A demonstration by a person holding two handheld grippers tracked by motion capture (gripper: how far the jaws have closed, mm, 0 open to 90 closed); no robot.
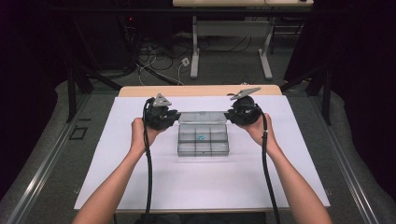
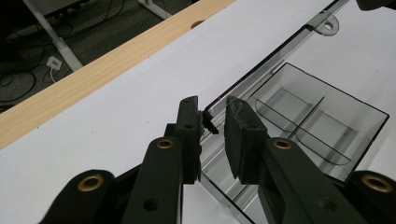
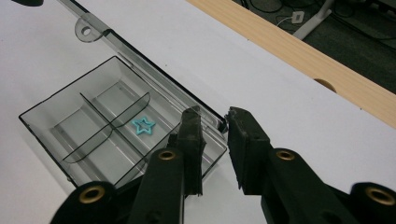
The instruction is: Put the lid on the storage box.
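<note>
On the white-covered bench (image 1: 140, 186) a clear compartment box (image 1: 203, 140) sits mid-sheet, its lid (image 1: 202, 116) raised, left claw (image 2: 214, 122) and right claw (image 3: 214, 120) each narrowly pinching a lid corner, probably about to swing it shut together.

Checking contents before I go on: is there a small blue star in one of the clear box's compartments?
Yes, the right gripper view shows a small blue star lying on the floor of one compartment of the clear box.
</note>
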